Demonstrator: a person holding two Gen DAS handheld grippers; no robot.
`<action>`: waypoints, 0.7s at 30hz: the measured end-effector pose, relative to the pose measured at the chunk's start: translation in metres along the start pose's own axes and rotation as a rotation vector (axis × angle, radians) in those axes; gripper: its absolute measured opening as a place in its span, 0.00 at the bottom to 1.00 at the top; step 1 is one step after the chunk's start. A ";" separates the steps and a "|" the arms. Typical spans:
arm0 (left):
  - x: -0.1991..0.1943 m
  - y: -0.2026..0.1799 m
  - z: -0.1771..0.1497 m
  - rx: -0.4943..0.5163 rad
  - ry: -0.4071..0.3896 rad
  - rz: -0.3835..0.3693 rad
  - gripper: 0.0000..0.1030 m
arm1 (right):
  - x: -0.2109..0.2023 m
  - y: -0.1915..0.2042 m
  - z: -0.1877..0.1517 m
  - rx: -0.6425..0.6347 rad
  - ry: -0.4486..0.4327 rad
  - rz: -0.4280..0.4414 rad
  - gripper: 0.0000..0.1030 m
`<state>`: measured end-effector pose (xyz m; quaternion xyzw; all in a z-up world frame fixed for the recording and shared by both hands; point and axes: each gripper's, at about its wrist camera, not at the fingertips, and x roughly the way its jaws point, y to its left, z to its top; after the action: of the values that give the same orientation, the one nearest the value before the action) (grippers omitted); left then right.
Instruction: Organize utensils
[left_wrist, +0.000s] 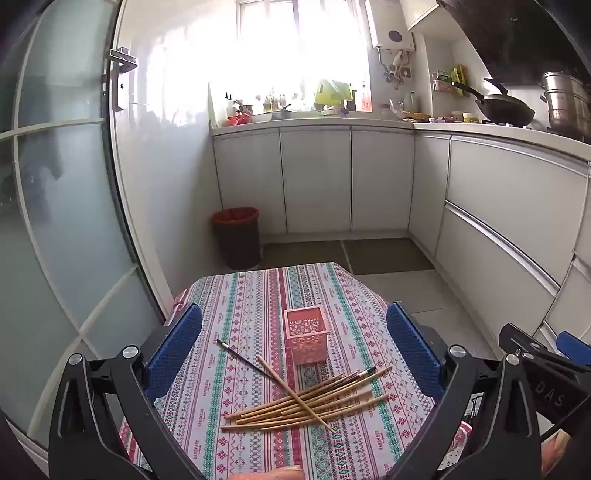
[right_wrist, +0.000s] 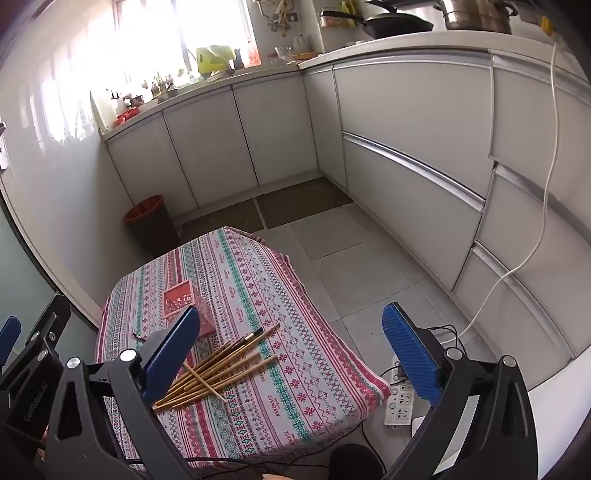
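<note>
A pile of several wooden paintbrushes (left_wrist: 310, 402) lies on the patterned tablecloth (left_wrist: 240, 332), with one dark-handled brush (left_wrist: 243, 356) apart to the left. An empty pink lattice holder (left_wrist: 306, 339) stands upright just behind the pile. My left gripper (left_wrist: 295, 354) is open, hovering above the table with the holder and brushes between its blue pads. In the right wrist view the brush pile (right_wrist: 221, 365) and the holder (right_wrist: 184, 301) sit left of centre. My right gripper (right_wrist: 295, 350) is open and empty over the table's right side.
A small table (right_wrist: 258, 280) stands on a tiled kitchen floor. A dark bin with a red liner (left_wrist: 236, 236) stands behind it by the wall. White cabinets (left_wrist: 317, 177) run along the back and right. A power strip (right_wrist: 399, 402) with cables lies on the floor at the right.
</note>
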<state>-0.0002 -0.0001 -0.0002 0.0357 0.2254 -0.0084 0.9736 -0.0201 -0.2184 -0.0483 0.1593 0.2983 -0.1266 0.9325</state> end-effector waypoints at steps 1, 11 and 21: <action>0.000 0.000 0.000 0.001 0.000 0.000 0.93 | 0.000 0.000 0.000 0.000 0.001 0.002 0.93; -0.001 0.001 -0.001 0.000 0.000 -0.001 0.93 | -0.001 0.001 -0.001 0.001 -0.003 0.008 0.93; 0.005 0.000 -0.002 -0.005 0.000 0.001 0.93 | 0.001 0.000 -0.001 0.003 0.008 0.018 0.93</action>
<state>0.0030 -0.0003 -0.0042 0.0334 0.2256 -0.0074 0.9736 -0.0202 -0.2181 -0.0494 0.1640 0.3005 -0.1178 0.9322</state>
